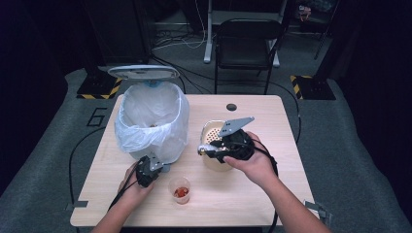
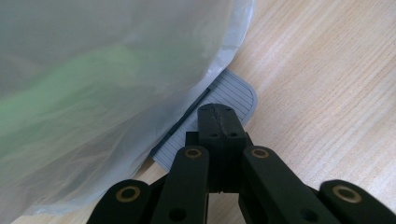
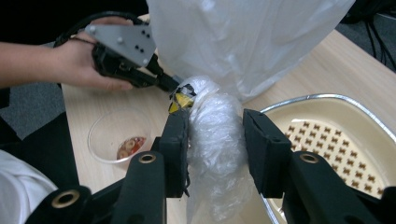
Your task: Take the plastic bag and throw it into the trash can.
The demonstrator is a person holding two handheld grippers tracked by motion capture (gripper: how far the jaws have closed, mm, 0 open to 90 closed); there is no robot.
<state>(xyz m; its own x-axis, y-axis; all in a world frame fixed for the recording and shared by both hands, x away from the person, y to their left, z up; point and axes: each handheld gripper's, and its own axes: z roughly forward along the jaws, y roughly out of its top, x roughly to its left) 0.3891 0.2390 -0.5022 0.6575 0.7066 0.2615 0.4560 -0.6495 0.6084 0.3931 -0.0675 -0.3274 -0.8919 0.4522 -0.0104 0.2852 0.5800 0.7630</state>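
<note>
A pedal bin (image 1: 153, 121) lined with a white plastic bag stands on the table's left half, its lid (image 1: 143, 72) raised. My left gripper (image 1: 161, 168) is shut, and its tip rests on the bin's grey ribbed pedal (image 2: 233, 95). In the left gripper view the shut jaws (image 2: 217, 114) lie on that pedal, right under the bag (image 2: 107, 93). My right gripper (image 1: 202, 150) is shut on a crumpled wad of clear plastic wrap (image 3: 215, 135). It holds the wad beside the bin bag (image 3: 243, 42) and over the edge of a foil tray (image 3: 327, 135).
A clear plastic cup (image 1: 180, 190) with red pieces in it stands near the front edge, between my hands; the cup (image 3: 105, 137) also appears in the right gripper view. The foil tray (image 1: 211, 127) sits mid-table. A cable hole (image 1: 231, 107) marks the far edge. A black chair (image 1: 245, 41) stands beyond.
</note>
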